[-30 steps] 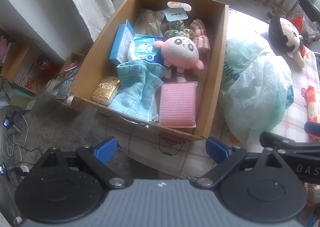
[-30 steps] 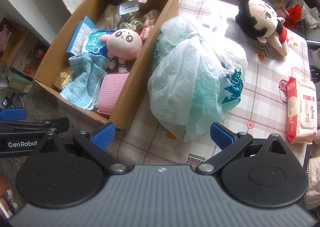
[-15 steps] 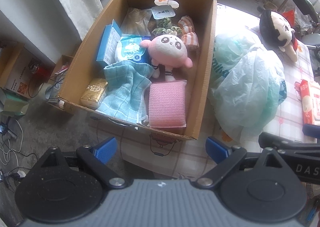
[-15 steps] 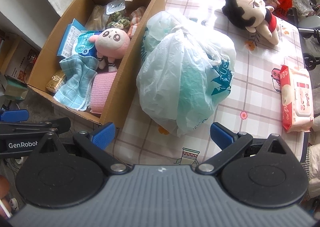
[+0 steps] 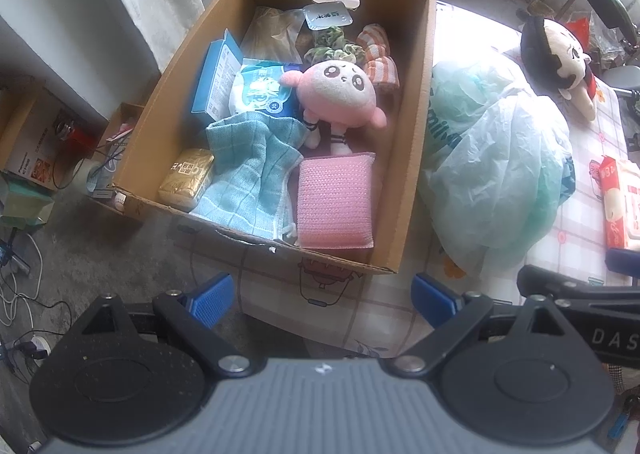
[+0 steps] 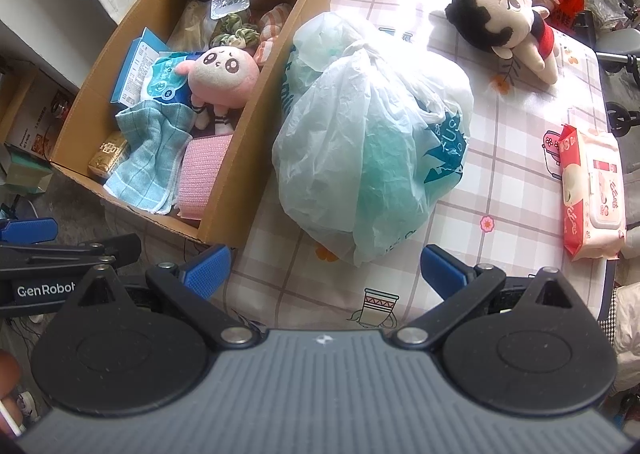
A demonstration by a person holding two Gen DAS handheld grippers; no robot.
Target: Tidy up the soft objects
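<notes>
In the left wrist view I see, at the left half of the frame, the cardboard box (image 5: 412, 157) on the checked tablecloth (image 5: 360, 310). Inside it, from left to right, lie a gold packet (image 5: 186, 178), a blue carton (image 5: 216, 77), a light blue towel (image 5: 250, 169), a pink plush doll (image 5: 340, 93) and, below the doll, a pink knitted pad (image 5: 335, 201). My left gripper (image 5: 322, 298) is at the lower centre, with the fingers spread wide and nothing between them. In the right wrist view, the same box stays at the upper left, and just beside its right wall, touching it, sits a big pale green plastic bag (image 6: 372, 141) in the middle of the frame. Further right, at the upper right, a black-haired doll (image 6: 506, 19) lies on the cloth, well apart from the bag. At the right edge I see a pack of wet wipes (image 6: 592, 189). My right gripper (image 6: 326, 274) is also opened wide and holds nothing.
</notes>
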